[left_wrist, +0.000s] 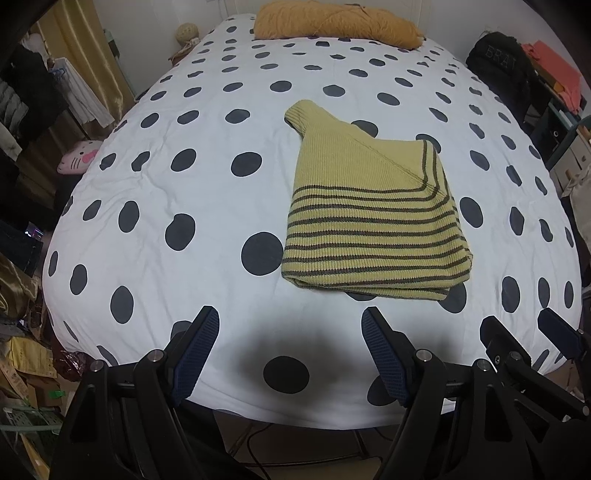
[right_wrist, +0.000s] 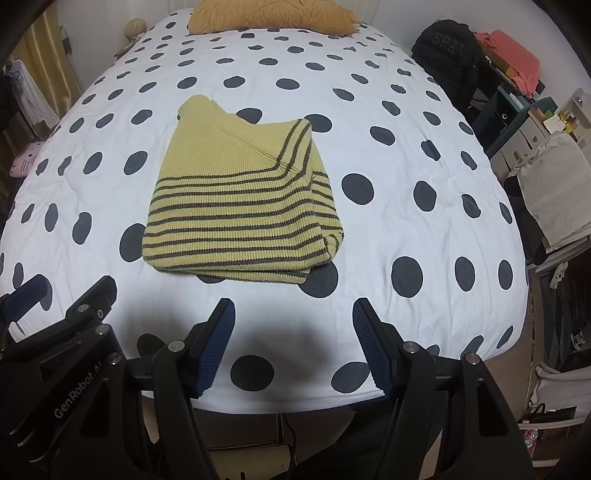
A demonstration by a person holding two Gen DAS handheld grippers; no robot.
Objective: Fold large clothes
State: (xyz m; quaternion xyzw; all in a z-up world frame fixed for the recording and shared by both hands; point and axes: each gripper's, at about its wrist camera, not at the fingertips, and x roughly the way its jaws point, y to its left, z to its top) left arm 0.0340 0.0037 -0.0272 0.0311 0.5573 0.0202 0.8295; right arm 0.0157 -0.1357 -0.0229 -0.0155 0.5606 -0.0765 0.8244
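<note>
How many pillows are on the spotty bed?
1: the mustard pillow lies at the far end of the bed, beyond the folded striped sweater. No others show.

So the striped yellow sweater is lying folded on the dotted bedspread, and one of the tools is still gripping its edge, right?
Not quite. The sweater does lie folded on the dotted bedspread, but neither tool grips it. In the left wrist view the left tool stands open over bare bedspread, short of the sweater's near edge; the right wrist view shows the same for the right tool.
</note>
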